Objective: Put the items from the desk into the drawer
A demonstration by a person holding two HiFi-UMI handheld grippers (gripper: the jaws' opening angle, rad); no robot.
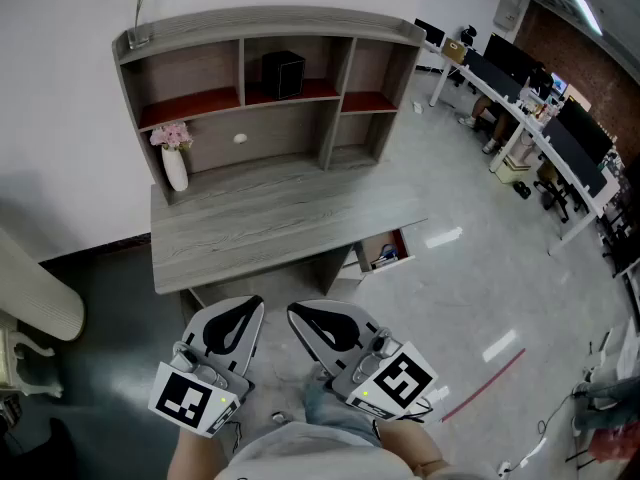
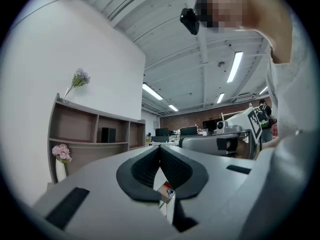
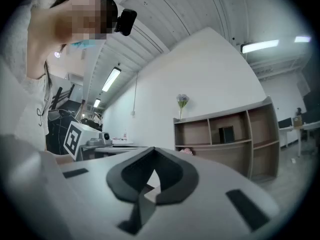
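Observation:
The grey wooden desk (image 1: 270,223) with its shelf unit stands ahead of me in the head view. A white vase with pink flowers (image 1: 174,156) stands at its back left, and a small white object (image 1: 240,138) lies against the back panel. A black box (image 1: 283,72) sits in the middle shelf compartment. Under the desk's right end a drawer (image 1: 383,252) hangs open with small items inside. My left gripper (image 1: 243,315) and right gripper (image 1: 308,320) are held low, in front of the desk, both shut and empty. The left gripper (image 2: 160,152) and right gripper (image 3: 152,156) show touching jaws.
A glass vase with a green sprig (image 1: 141,8) tops the shelf unit's left corner. A white rounded object (image 1: 35,293) stands at the left. Office desks with monitors (image 1: 545,118) line the right side. A red stripe (image 1: 485,383) crosses the floor.

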